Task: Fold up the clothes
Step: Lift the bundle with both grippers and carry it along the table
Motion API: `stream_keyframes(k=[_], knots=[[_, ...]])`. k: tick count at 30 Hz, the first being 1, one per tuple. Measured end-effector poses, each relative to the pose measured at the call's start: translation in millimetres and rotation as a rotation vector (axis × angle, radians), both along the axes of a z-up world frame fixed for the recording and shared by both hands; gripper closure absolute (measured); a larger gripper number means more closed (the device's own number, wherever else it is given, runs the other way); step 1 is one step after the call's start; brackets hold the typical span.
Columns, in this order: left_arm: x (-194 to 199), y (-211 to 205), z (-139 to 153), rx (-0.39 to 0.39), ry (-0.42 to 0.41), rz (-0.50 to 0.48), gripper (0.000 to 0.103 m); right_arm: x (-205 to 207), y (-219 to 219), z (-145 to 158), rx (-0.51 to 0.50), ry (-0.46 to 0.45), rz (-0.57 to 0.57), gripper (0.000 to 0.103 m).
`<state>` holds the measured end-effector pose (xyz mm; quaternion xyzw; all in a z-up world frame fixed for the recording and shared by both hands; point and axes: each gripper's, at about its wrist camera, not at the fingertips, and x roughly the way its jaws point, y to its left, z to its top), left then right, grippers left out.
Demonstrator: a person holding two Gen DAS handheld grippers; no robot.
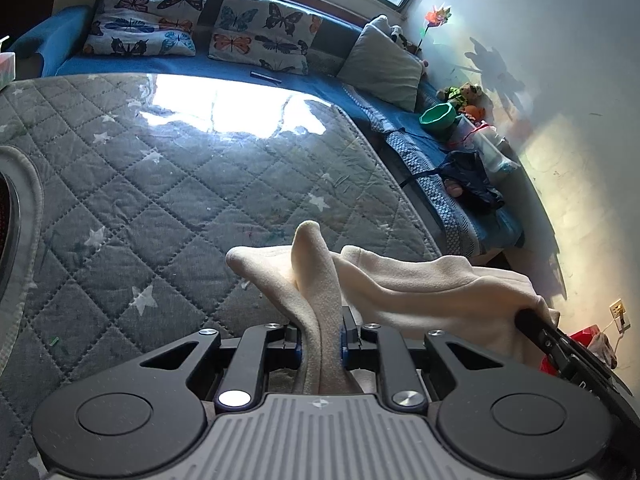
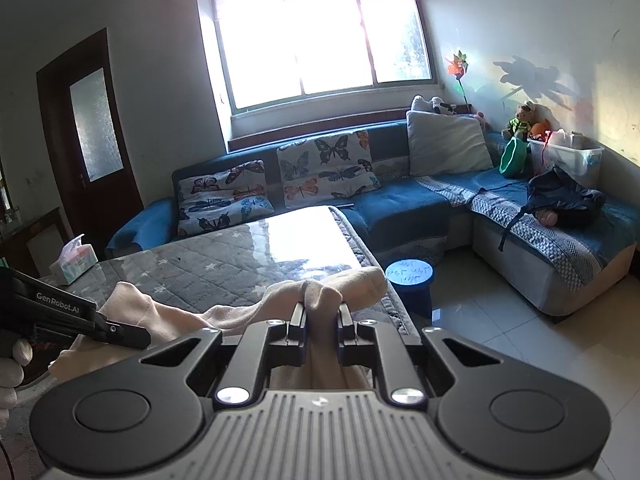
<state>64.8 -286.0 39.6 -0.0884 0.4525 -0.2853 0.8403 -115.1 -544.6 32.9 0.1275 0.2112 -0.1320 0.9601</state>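
Between both tools hangs the cream garment [image 1: 420,280]; left tool [image 1: 320,344] and right tool [image 2: 322,320] each pinch an edge, the quilted desk [image 1: 160,200] ahead and below.

Sunlight from a wide window [image 2: 320,40] glares off the quilted table [image 2: 224,260] beside a blue corner sofa [image 2: 400,204].
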Motion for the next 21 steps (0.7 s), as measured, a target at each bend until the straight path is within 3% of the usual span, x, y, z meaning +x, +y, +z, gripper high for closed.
stream_keyframes(k=[21], knots=[[7, 3, -36, 0.045, 0.091, -0.008, 0.085, 22, -21, -40, 0.033, 0.138, -0.030, 0.091]])
